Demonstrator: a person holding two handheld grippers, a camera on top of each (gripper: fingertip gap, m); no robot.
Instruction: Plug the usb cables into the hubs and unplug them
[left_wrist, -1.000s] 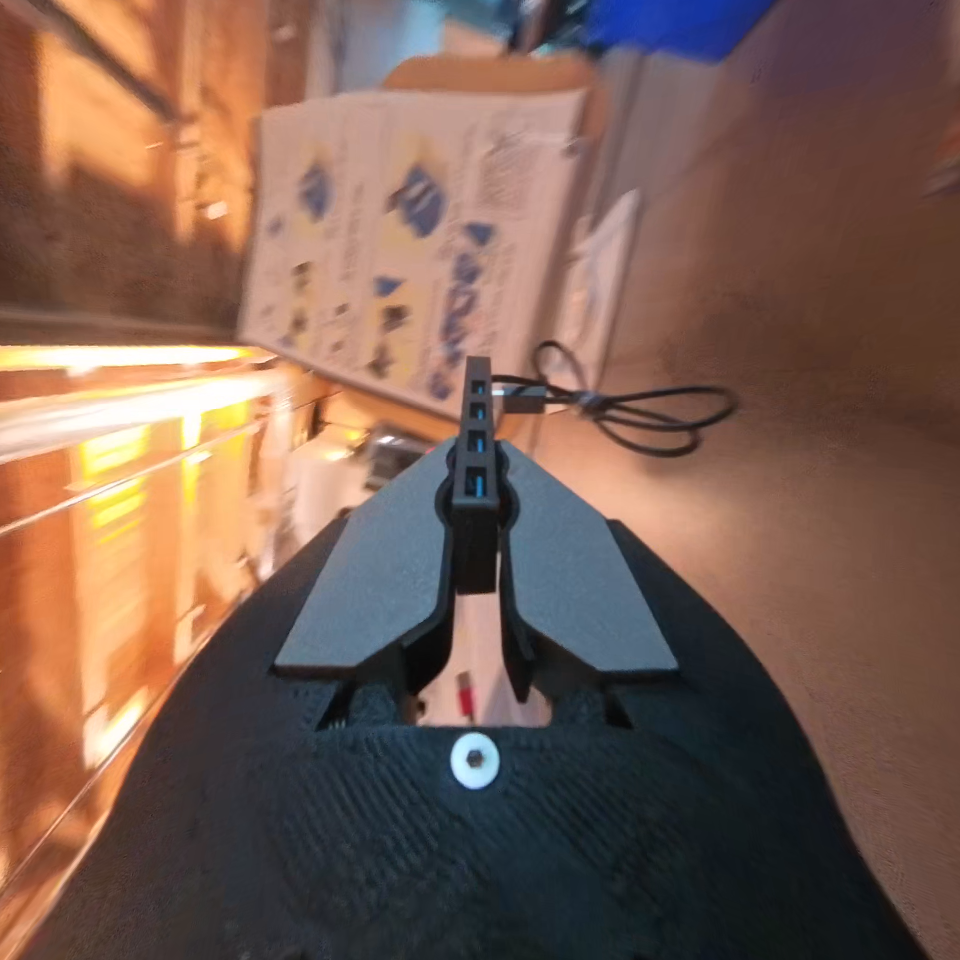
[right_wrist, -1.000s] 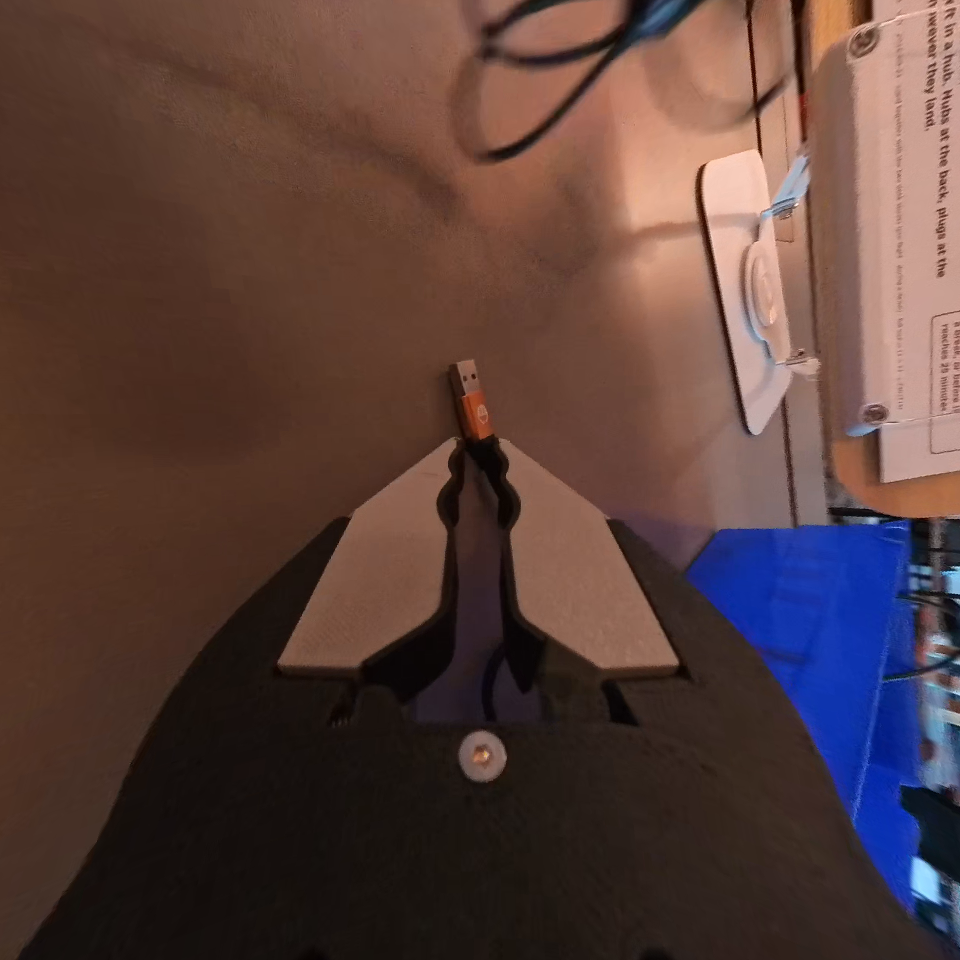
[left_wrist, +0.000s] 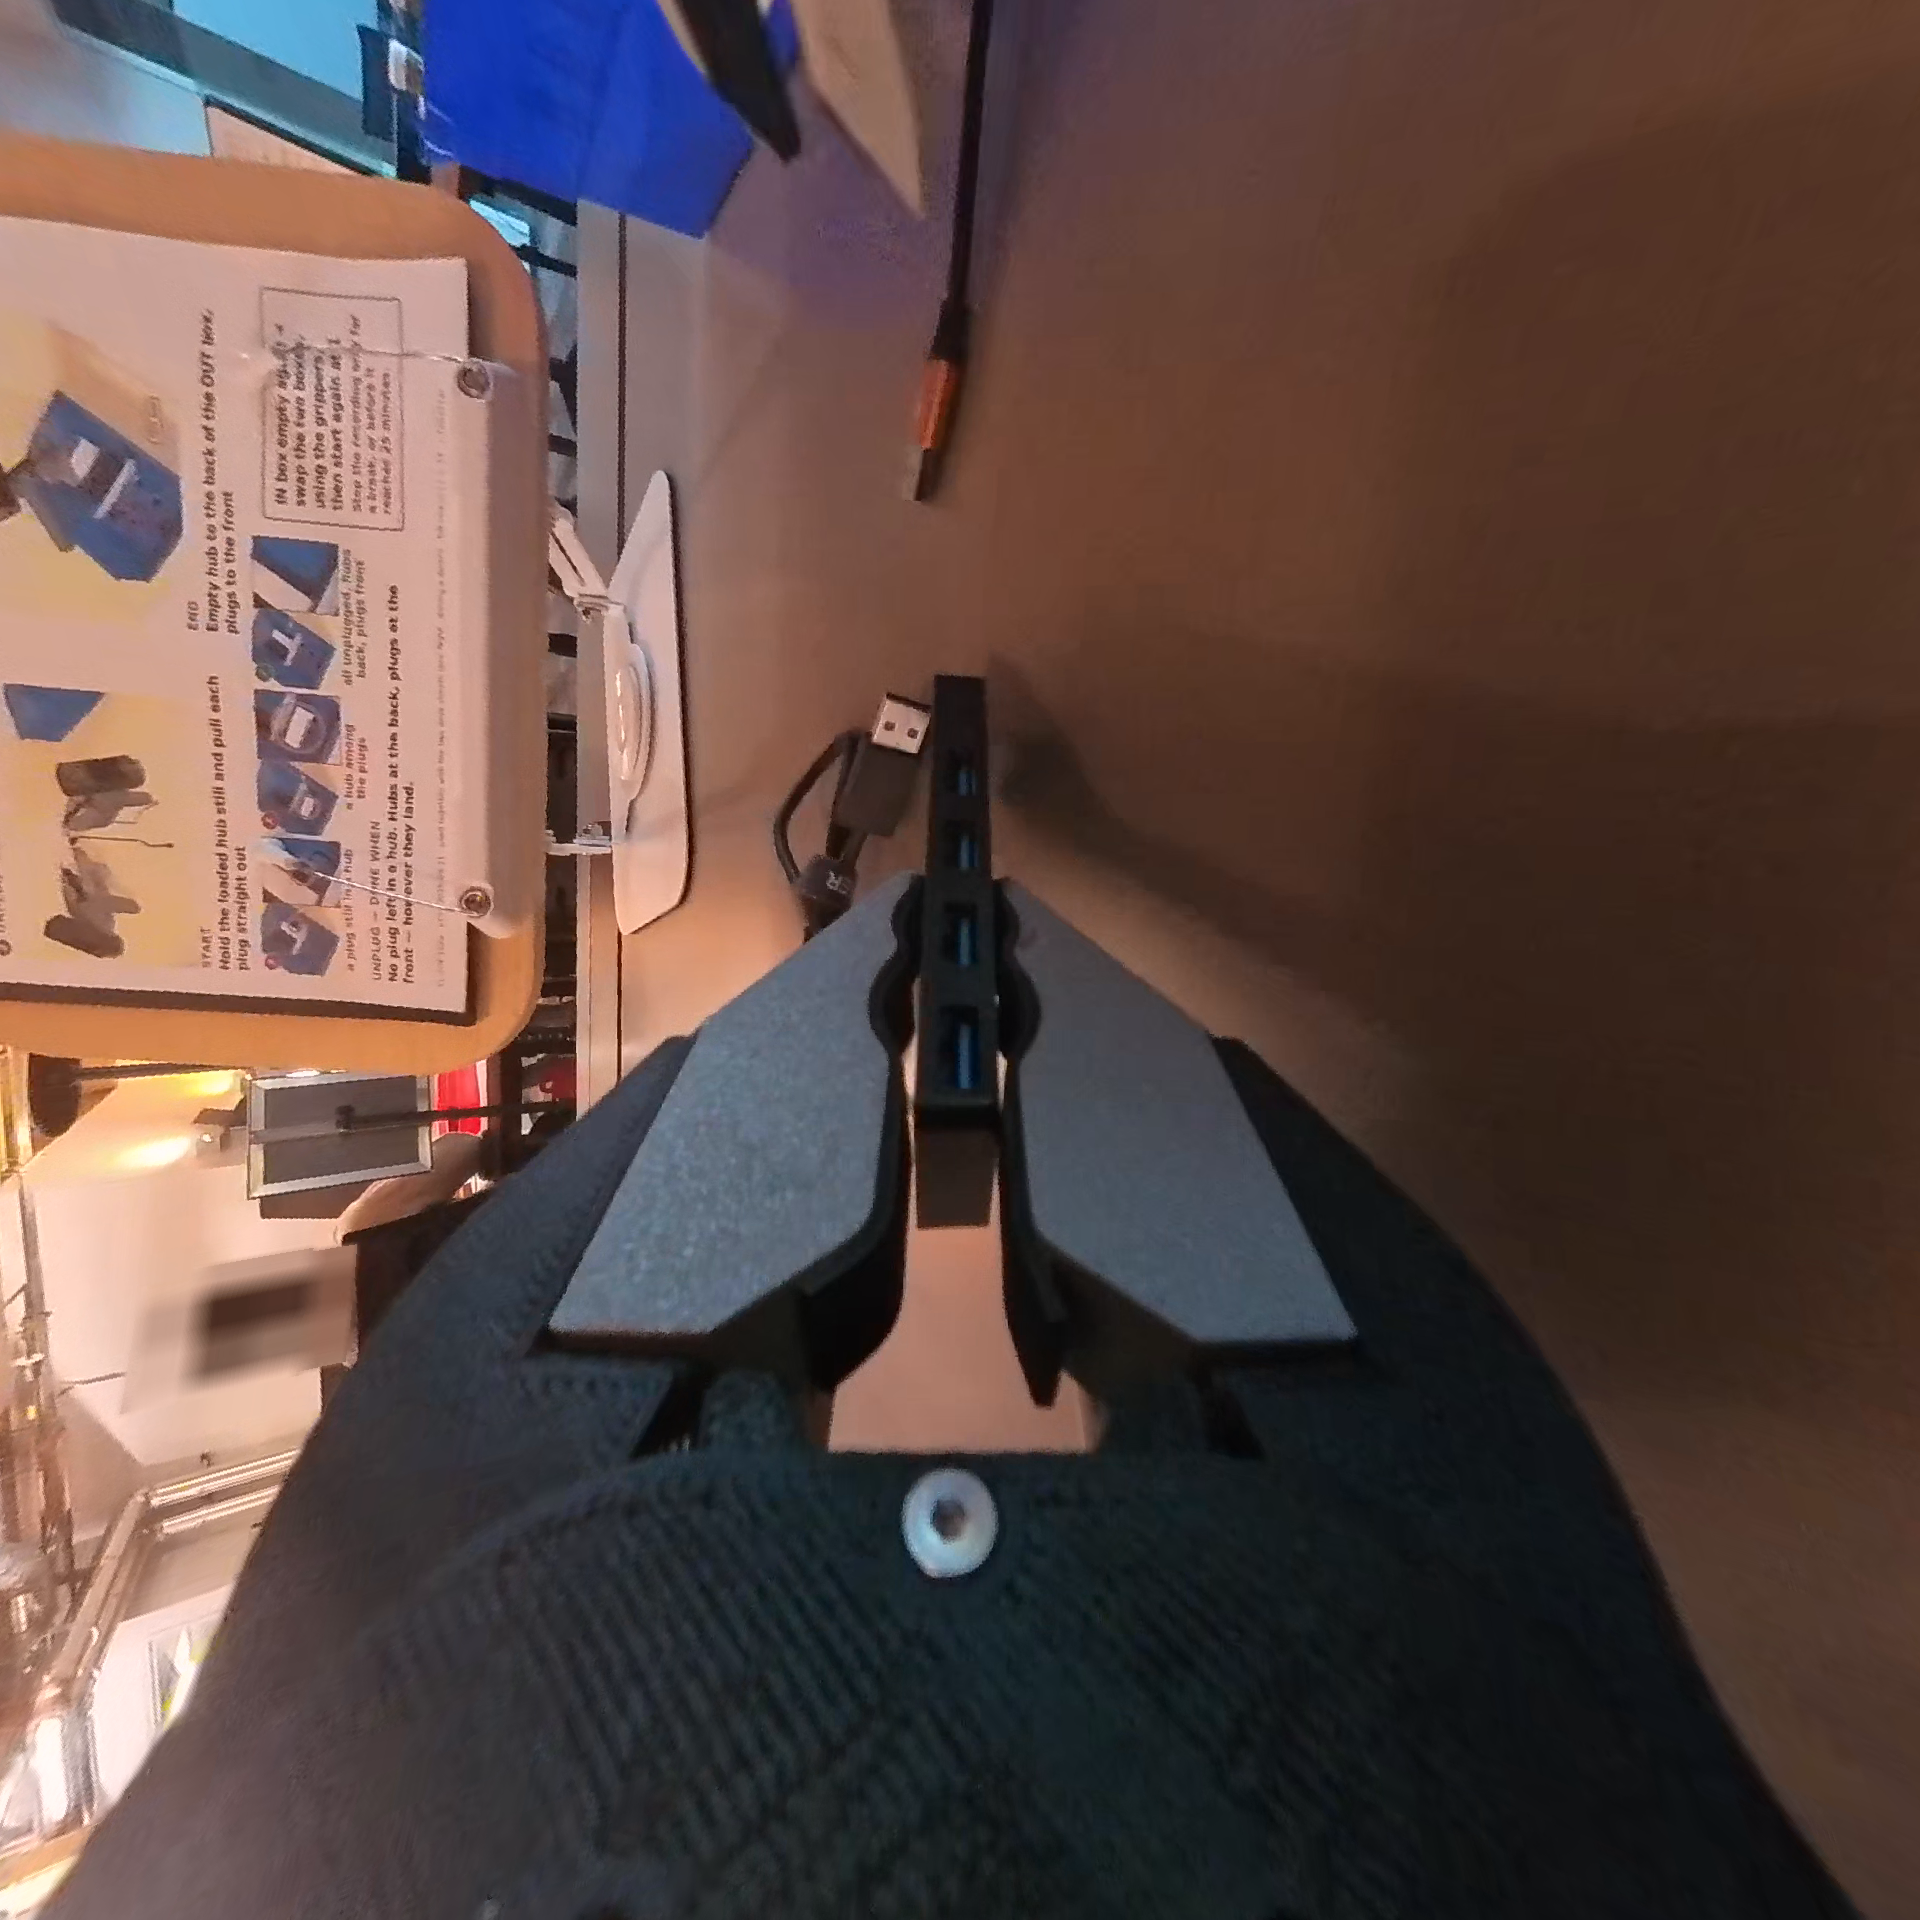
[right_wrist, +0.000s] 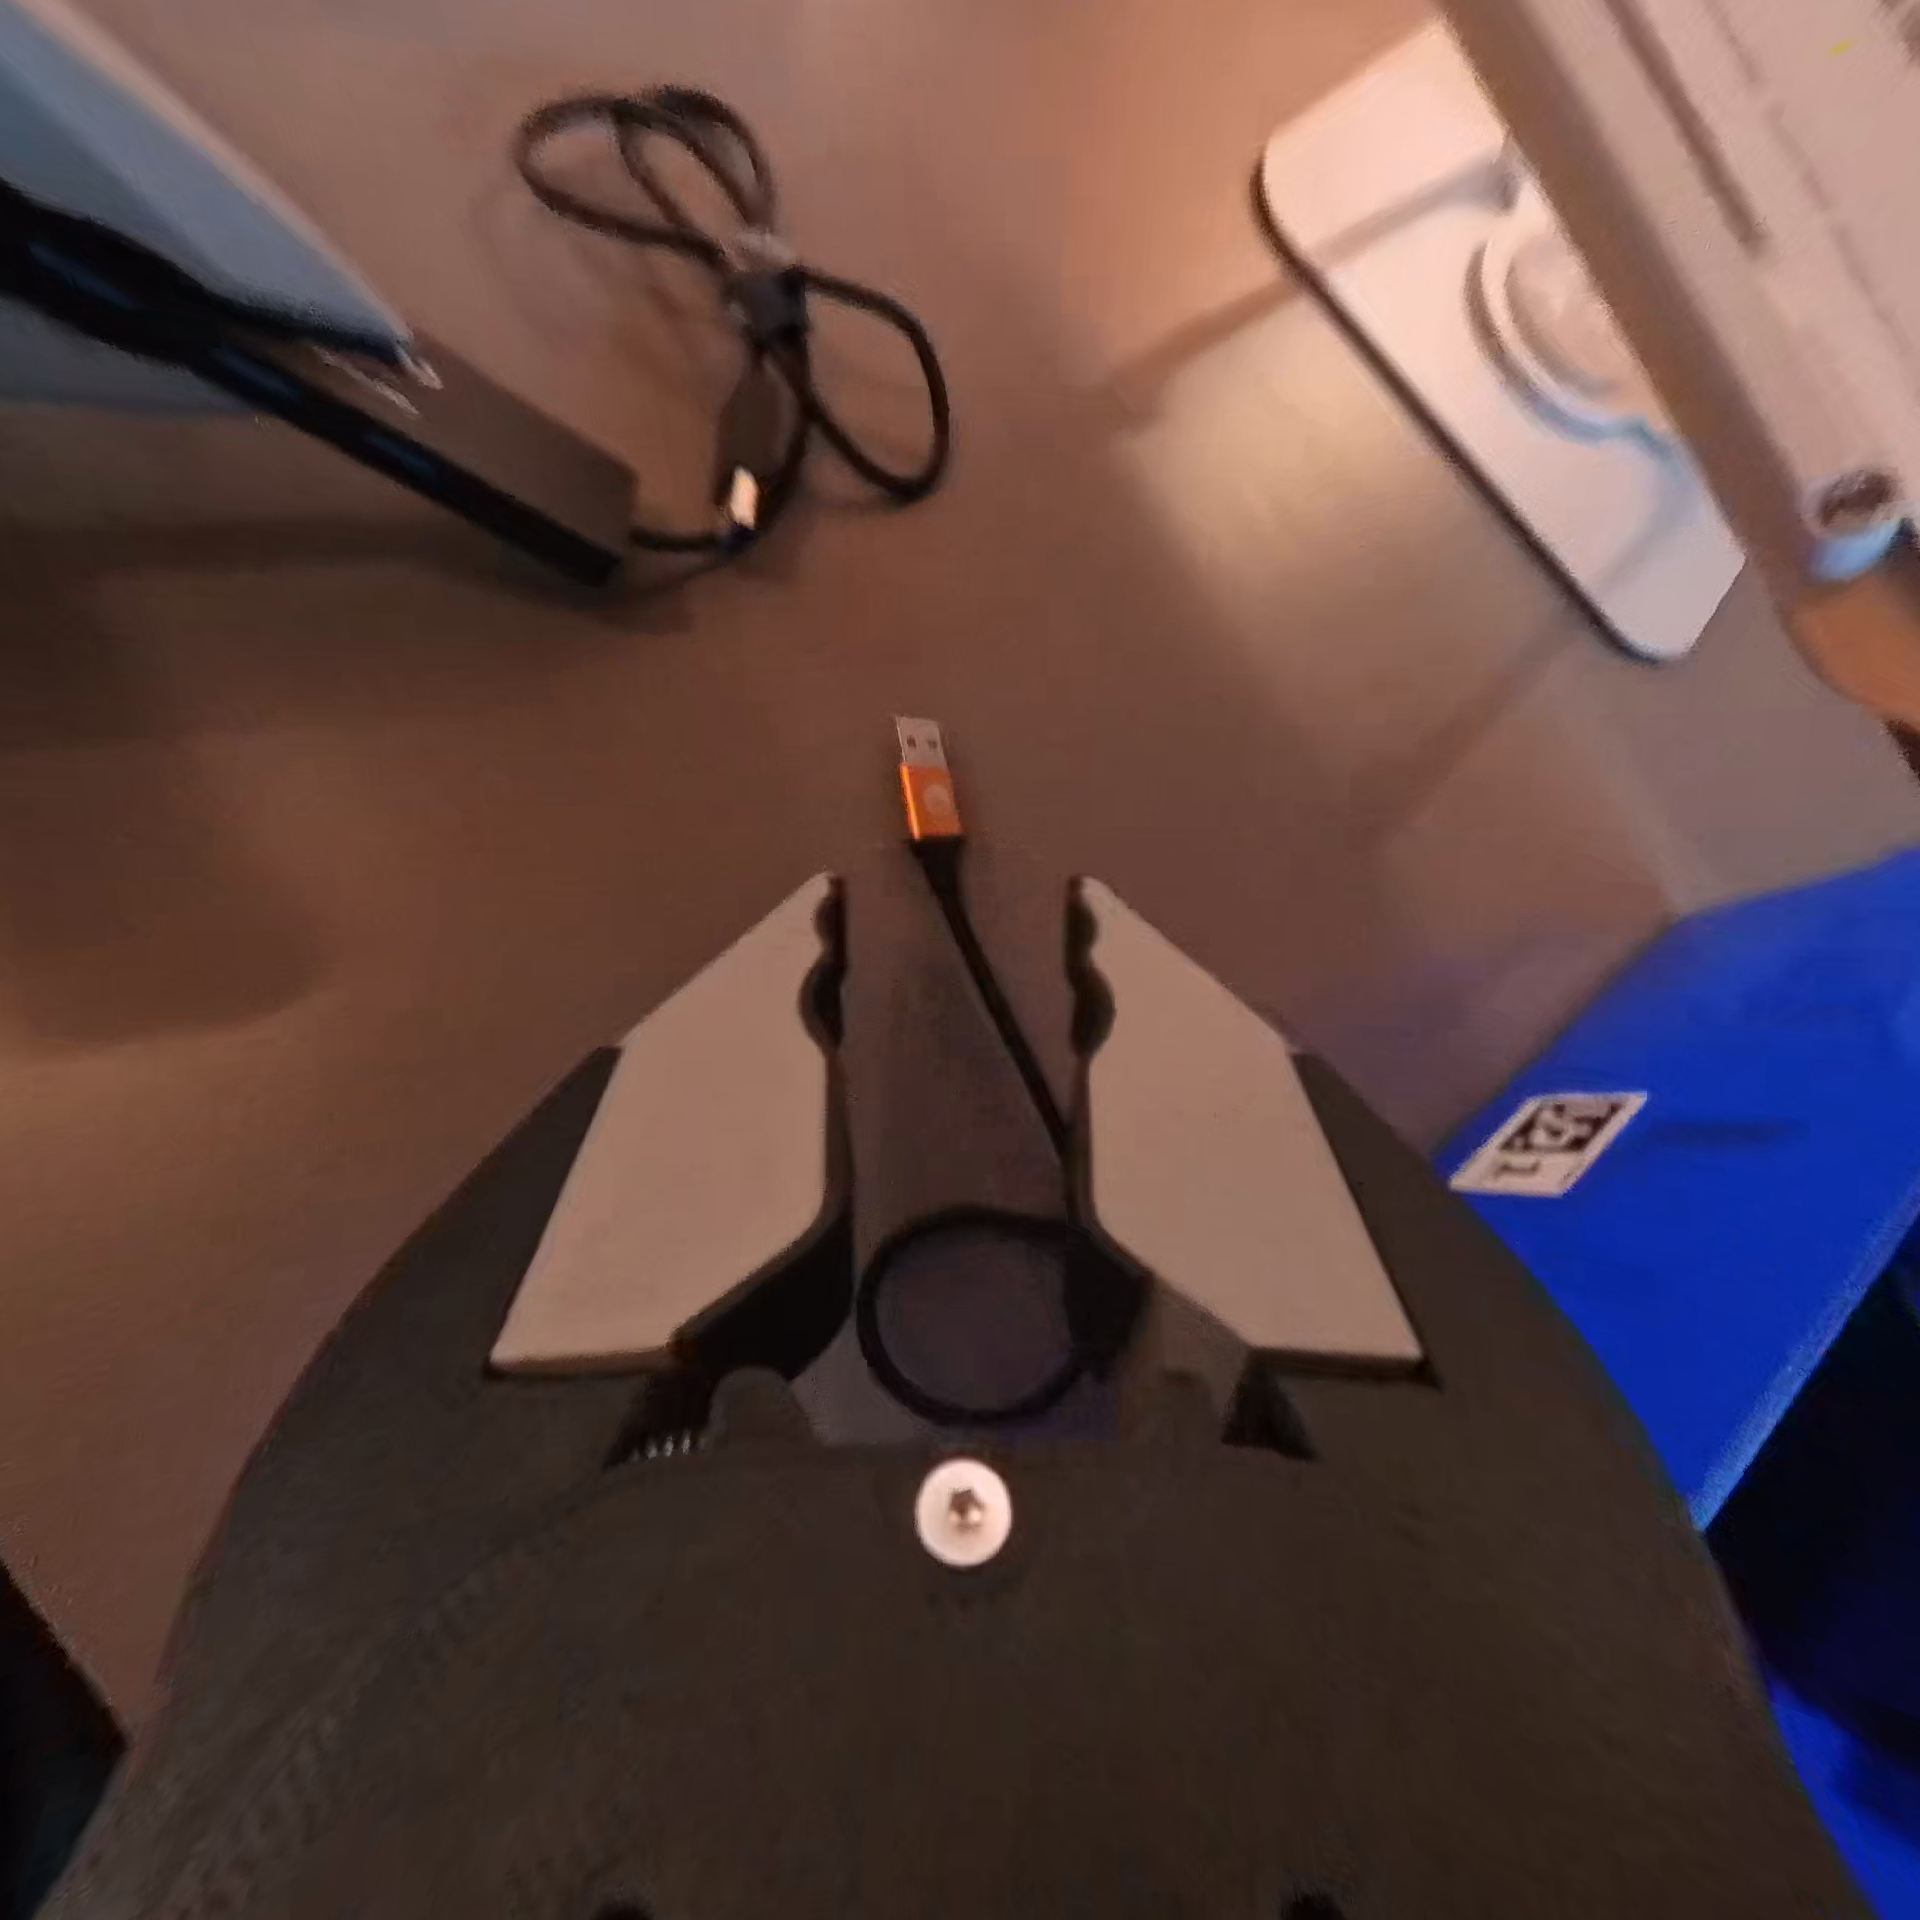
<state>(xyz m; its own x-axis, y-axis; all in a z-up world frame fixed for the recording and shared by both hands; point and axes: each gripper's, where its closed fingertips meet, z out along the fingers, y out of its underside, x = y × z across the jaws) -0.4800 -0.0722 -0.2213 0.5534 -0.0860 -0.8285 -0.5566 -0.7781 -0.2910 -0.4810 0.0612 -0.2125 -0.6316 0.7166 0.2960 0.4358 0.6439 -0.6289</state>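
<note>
Black hub (left_wrist: 958, 935) clamped in left tool (left_wrist: 956, 904); right tool (right_wrist: 956, 894) spread above orange plug (right_wrist: 928, 795).

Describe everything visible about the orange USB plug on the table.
The orange-sleeved USB plug has a bare silver metal tip, a short orange metallic-looking collar and a thin black cable behind it. It lies flat on the brown table, tip pointing away from the right gripper, whose open jaws do not grip it. The cable runs back between the grey fingers and curls into a loop near the gripper body. All ports on the left-held black hub are empty.
</note>
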